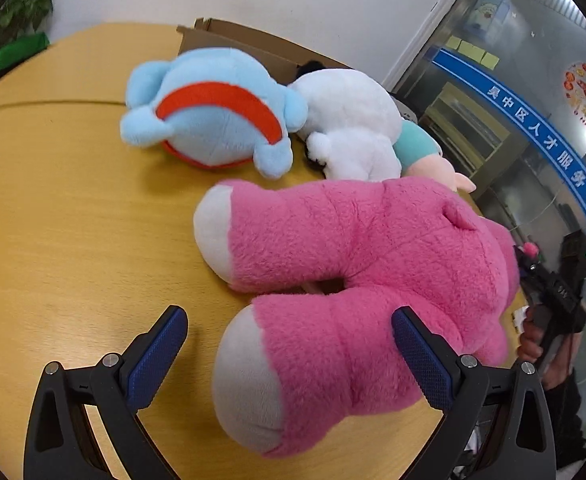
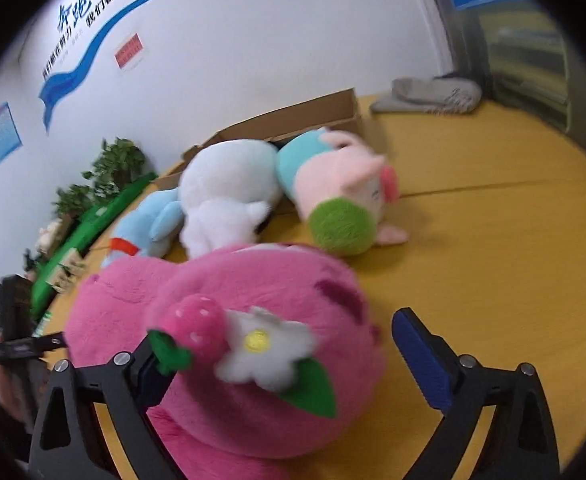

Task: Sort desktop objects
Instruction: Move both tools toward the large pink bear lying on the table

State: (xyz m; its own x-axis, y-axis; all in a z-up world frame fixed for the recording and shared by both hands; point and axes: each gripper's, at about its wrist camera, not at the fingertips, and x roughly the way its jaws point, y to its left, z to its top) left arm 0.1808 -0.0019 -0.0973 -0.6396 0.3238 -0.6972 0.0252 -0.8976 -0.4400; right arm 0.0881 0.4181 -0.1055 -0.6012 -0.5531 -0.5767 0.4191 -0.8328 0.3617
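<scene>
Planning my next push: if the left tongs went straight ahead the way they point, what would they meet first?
Most likely the pink plush's near leg, which already lies between the open left tongs. Depth is unclear.

Readable signs: Chinese lettering on a glass partition and on a white wall.

In the left wrist view, a blue band [image 1: 533,132] running across the glass partition [image 1: 541,60] carries white characters reading 吴中区人才服务中心. In the right wrist view, the white wall [image 2: 253,40] bears large blue characters 奔跑 [image 2: 75,12] above a blue wave stripe, with smaller dark characters 我们都是 [image 2: 107,2] beside them. A red notice [image 2: 130,51] and a blue-framed poster [image 2: 1,132] also hang on that wall, but their print is too small and blurred to read.
</scene>
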